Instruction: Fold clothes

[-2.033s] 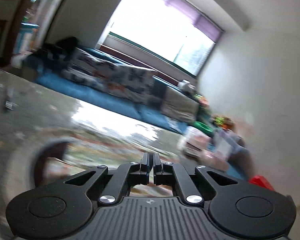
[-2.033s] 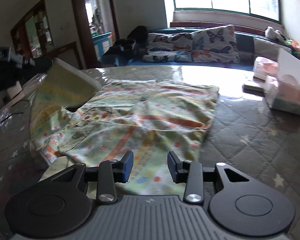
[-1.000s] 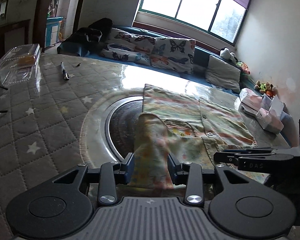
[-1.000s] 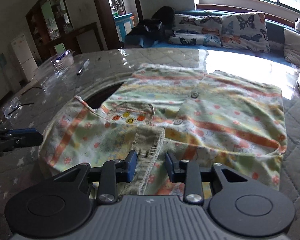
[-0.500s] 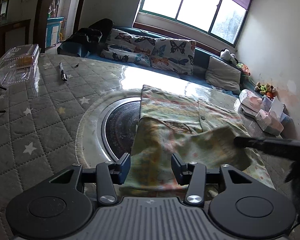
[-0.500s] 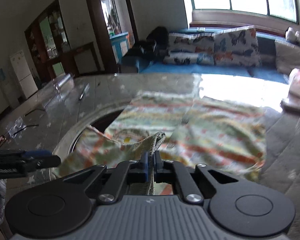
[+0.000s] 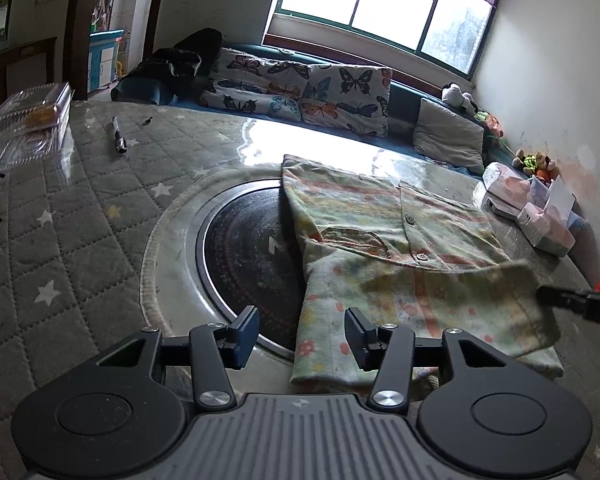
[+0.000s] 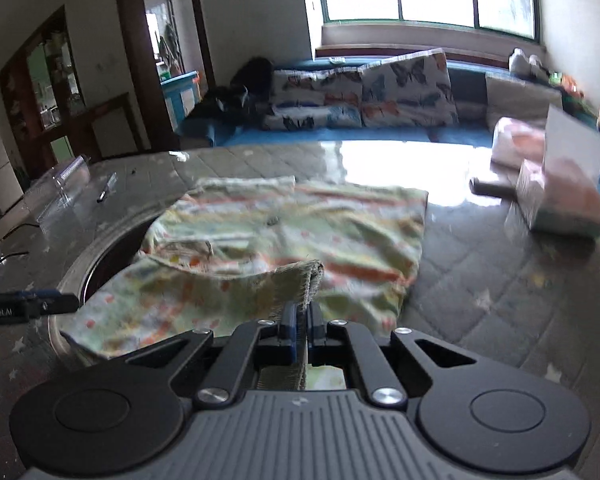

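Observation:
A pale green shirt (image 7: 384,216) with orange stripes, flowers and buttons lies on the quilted table (image 7: 60,216), partly over a round dark cooktop (image 7: 252,256). My left gripper (image 7: 302,338) is open and empty, just off the shirt's near left edge. My right gripper (image 8: 301,330) is shut on the shirt's sleeve cuff (image 8: 306,284) and holds it lifted over the shirt body (image 8: 300,224). The right gripper also shows in the left wrist view (image 7: 540,294), with the sleeve stretched across the shirt. The left fingers (image 8: 52,302) show at the left edge of the right wrist view.
Tissue packs and boxes (image 7: 540,224) sit at the table's right edge. A clear plastic box (image 7: 32,120) and a marker pen (image 7: 118,136) lie at the far left. A sofa with butterfly cushions (image 7: 300,88) stands behind the table.
My left gripper let go of the sleeve and opened. My right gripper shut on the cuff, lifted it and carried it rightward across the shirt.

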`<action>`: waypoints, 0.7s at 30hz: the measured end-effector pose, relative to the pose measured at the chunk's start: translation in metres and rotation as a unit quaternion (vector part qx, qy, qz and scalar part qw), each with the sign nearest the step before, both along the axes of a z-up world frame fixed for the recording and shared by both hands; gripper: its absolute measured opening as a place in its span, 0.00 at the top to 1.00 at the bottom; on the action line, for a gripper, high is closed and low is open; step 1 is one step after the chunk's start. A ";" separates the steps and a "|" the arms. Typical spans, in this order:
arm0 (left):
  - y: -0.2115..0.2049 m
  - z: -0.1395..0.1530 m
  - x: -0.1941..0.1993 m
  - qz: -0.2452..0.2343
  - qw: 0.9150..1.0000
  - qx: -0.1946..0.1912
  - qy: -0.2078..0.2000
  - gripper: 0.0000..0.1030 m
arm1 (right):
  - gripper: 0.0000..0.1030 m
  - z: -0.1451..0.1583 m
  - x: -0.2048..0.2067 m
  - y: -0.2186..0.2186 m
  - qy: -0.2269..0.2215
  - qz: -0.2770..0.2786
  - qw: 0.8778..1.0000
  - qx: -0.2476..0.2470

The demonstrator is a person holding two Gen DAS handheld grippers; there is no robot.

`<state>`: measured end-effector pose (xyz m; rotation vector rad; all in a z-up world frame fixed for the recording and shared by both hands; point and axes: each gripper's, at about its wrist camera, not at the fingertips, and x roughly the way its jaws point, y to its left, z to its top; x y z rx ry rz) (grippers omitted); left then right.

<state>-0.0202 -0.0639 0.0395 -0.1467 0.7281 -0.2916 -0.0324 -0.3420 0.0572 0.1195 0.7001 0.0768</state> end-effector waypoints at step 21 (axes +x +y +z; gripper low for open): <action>-0.043 -0.025 0.065 -0.059 0.998 0.028 0.014 0.73 | 0.85 -0.032 0.043 0.008 0.026 0.052 0.998 -0.016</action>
